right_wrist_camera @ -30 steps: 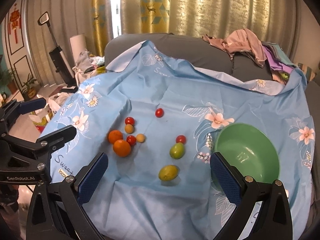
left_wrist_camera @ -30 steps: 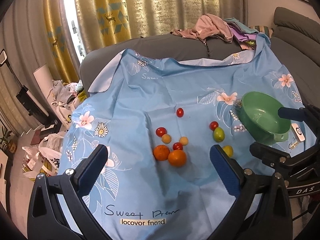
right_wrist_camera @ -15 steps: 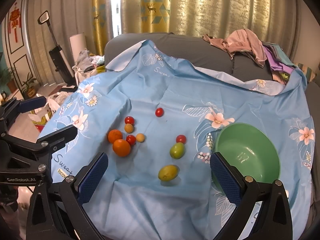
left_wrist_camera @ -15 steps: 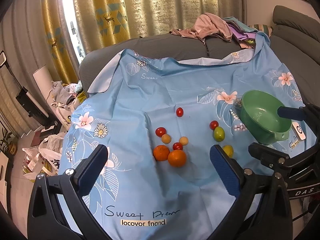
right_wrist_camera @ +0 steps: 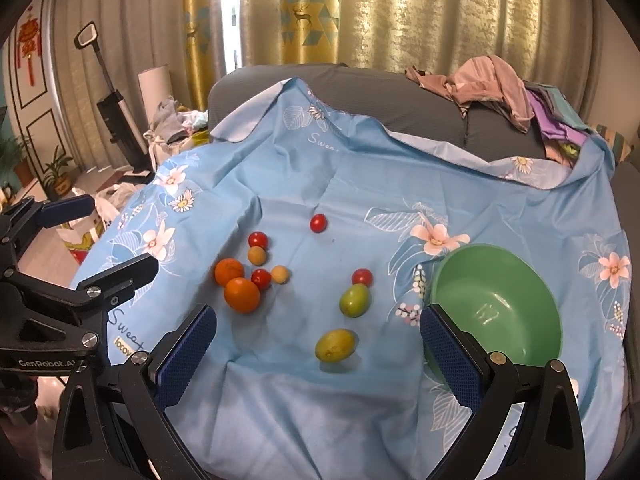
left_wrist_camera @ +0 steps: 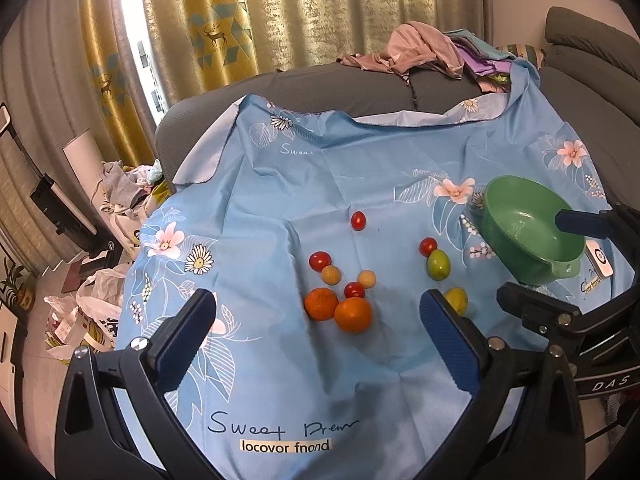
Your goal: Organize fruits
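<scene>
Loose fruit lies on a light-blue floral cloth (right_wrist_camera: 320,168) draped over a grey sofa (right_wrist_camera: 360,92). Two round oranges (right_wrist_camera: 241,294) touch each other at the left of the group, with small red cherry tomatoes (right_wrist_camera: 261,279) and small tan round fruits (right_wrist_camera: 279,274) just beside them. A green oval fruit (right_wrist_camera: 354,300) and a yellow-green oval fruit (right_wrist_camera: 335,345) lie nearer the round green plastic bowl (right_wrist_camera: 532,280), which holds no fruit. The left gripper (left_wrist_camera: 318,330) and right gripper (right_wrist_camera: 318,344) both hover over the cloth's near edge, jaws spread wide, gripping nothing.
</scene>
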Demonstrator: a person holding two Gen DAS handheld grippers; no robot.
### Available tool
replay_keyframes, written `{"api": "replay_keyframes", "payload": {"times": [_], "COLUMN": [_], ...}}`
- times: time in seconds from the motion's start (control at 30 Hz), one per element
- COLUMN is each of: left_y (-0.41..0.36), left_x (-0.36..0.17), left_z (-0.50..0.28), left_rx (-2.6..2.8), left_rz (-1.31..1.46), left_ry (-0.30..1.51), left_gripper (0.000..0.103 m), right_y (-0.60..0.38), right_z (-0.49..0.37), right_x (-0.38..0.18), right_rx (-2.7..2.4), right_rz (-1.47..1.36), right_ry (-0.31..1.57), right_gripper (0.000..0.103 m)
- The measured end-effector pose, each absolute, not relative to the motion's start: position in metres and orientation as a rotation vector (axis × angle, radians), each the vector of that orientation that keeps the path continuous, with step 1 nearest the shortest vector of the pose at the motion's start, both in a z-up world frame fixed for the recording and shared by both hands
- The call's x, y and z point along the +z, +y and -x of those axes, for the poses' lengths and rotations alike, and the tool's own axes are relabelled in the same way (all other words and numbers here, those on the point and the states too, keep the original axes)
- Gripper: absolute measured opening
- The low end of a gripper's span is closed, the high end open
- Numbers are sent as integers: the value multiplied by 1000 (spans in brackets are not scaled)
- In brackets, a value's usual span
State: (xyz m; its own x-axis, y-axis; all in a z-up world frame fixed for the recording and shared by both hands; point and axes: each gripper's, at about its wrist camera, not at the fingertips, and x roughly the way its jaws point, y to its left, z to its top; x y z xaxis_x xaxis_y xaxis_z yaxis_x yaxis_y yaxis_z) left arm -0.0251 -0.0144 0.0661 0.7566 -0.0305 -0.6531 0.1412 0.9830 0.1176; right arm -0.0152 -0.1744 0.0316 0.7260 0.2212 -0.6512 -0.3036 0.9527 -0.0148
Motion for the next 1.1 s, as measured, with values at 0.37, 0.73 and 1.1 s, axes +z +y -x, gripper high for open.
{"api": "replay_keyframes", "payload": {"times": [0.37,0.73,1.1], "left_y": [-14,-12,8], "left_x": [63,51,-4], "left_z": [20,12,-2], "left_rx": [-95,-117,-236], "left_rz": [-162,-132,60], "left_ry": [718,764,928], "left_gripper": [102,102,102], "right_y": [-175,-181,-208], "right_z": [15,7,4], "right_x": [32,23,-28], "right_rx": [290,287,298], "right_rz": [123,111,5], "right_ry": [702,721,796], "right_gripper": [102,102,102]}}
